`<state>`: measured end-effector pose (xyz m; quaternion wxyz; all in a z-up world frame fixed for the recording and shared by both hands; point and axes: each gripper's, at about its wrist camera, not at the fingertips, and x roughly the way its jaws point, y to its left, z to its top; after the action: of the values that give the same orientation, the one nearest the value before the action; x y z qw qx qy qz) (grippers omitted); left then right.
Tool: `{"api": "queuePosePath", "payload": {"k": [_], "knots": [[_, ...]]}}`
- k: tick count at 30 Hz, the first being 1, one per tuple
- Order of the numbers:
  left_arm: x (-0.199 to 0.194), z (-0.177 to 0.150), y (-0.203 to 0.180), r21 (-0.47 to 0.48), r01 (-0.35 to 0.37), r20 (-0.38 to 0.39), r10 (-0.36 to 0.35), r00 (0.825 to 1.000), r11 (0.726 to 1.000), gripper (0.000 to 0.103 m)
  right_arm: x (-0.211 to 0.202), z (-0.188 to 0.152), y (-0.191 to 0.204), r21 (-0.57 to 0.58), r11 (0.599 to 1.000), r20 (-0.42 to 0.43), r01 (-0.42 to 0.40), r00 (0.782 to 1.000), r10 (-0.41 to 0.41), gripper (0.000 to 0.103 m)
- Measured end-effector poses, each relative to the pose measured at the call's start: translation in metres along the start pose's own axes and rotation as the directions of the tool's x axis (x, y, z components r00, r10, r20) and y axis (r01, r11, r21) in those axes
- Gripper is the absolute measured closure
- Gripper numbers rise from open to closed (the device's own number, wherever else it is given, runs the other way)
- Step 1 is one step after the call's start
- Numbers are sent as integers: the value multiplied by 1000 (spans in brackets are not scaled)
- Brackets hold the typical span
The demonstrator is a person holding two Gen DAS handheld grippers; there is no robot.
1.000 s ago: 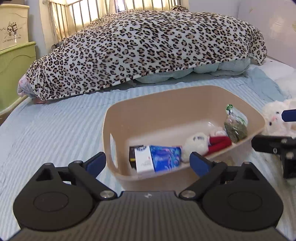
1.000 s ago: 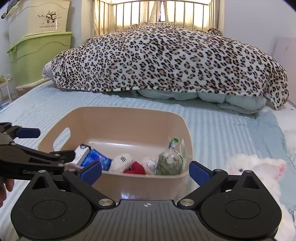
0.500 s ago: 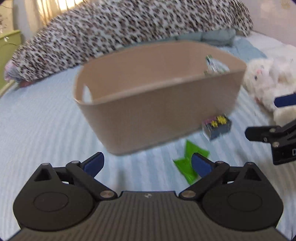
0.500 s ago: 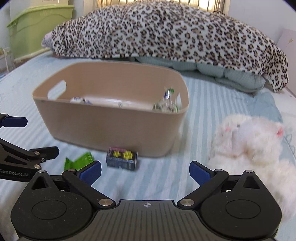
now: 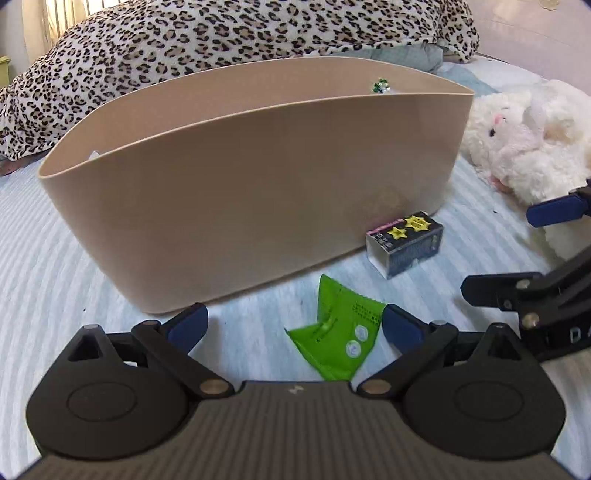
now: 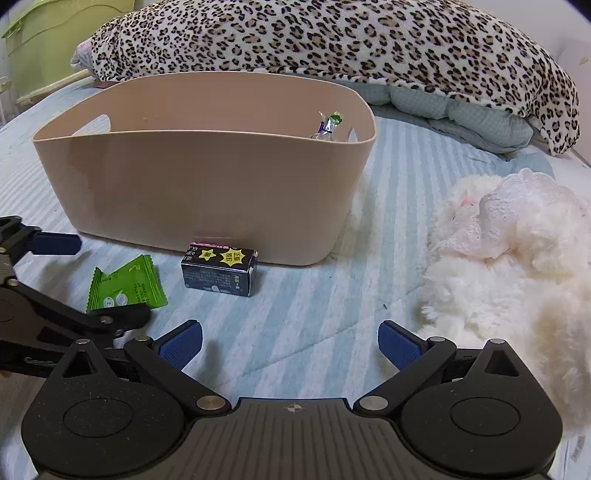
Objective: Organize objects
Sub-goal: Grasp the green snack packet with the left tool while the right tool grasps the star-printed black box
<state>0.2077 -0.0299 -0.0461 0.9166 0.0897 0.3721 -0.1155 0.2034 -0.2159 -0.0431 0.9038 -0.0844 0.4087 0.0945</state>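
A beige plastic bin (image 5: 258,177) (image 6: 207,184) stands on the striped bed. A green sachet (image 5: 338,339) (image 6: 123,286) and a small dark box with yellow stars (image 5: 406,242) (image 6: 219,271) lie on the sheet in front of it. A white plush toy (image 5: 524,144) (image 6: 509,258) lies to the right. My left gripper (image 5: 293,326) is open, low over the sheet, with the sachet between its fingers near the right one. My right gripper (image 6: 290,343) is open and empty, low over bare sheet between the box and the plush.
A leopard-print blanket (image 5: 221,33) (image 6: 332,44) is heaped behind the bin. A green storage drawer unit (image 6: 55,40) stands at the far left. A clear packet tip (image 6: 328,125) sticks up inside the bin.
Both grippers dropped from above the bin to the sheet in front of it. The bin's inside went out of sight and the sachet and dark box came close.
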Motion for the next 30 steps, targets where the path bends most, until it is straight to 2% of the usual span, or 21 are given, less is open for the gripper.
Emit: {"api": "queuePosePath", "payload": {"k": [5,13,18,20,21,23,24,25,26,27,30], "knots": [[5,-1,10,-36,-54,0,54,999,998,3,10,1,5,-4,1000,7,-3,1000,4,0],[5,-6,41,-101,-64,5,65,998,993,3,34,6,18,52,998,25,-34,999,33,0],[9,-4,48,-118,-72,8,74,997,990,7,47,12,28,91,996,39,-15,999,11,0],[6,-4,50,-111,-54,15,56,998,992,20,51,14,28,114,993,46,-16,999,11,5],[4,-4,50,-105,-52,13,53,998,993,22,52,14,28,124,992,46,-18,999,12,11],[0,-4,52,-109,-39,12,41,999,993,39,53,16,29,124,992,51,-16,999,10,20],[-2,-4,53,-119,-26,13,28,1000,993,43,52,16,29,117,993,57,-18,998,12,30],[-4,-4,56,-133,-14,17,16,1000,991,51,50,15,31,110,994,61,-20,998,14,41],[-5,-5,56,-142,-12,22,15,1000,990,65,48,15,31,105,994,65,-22,998,16,48],[-7,-5,56,-141,-23,25,27,999,990,71,46,16,31,102,994,67,-26,998,19,57],[-11,-6,57,-140,-20,37,26,999,990,76,39,17,32,99,995,61,-29,998,23,57]]}}
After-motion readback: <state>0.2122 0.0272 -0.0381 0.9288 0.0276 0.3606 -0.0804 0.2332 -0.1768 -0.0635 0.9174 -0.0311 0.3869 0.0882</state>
